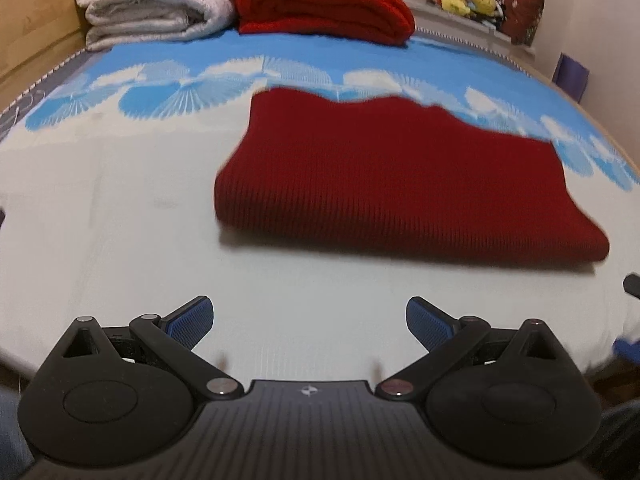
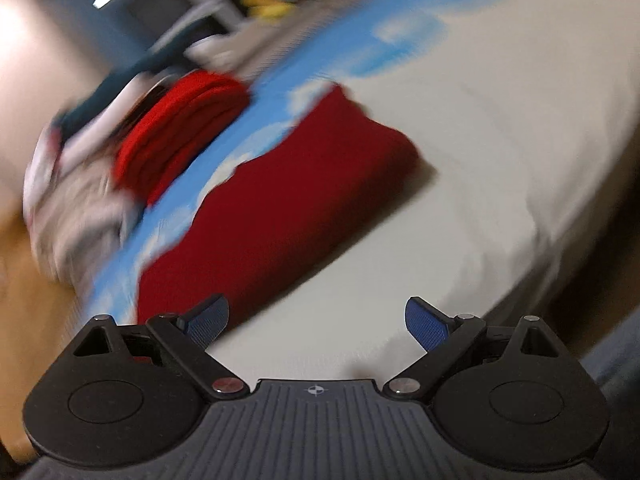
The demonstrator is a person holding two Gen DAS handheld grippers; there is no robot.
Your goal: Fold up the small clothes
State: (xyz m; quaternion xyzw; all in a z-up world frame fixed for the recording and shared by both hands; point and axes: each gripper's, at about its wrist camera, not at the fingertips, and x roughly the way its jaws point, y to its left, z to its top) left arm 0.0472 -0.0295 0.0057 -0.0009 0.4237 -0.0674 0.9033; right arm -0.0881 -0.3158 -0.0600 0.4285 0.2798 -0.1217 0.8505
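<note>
Lying folded on the bed (image 1: 120, 220), the dark red top (image 1: 400, 184) could flop apart if the left gripper (image 1: 310, 322) or right gripper (image 2: 316, 322), both spread wide and empty, bumps its near edge.

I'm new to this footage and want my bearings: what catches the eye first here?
The dark red knit garment, already folded, lies flat on the white and blue bed cover, ahead and slightly right of the open left gripper. Behind it, at the far edge, sit a brighter red folded blanket and a cream blanket stack. The right gripper is open too, holding nothing.
</note>
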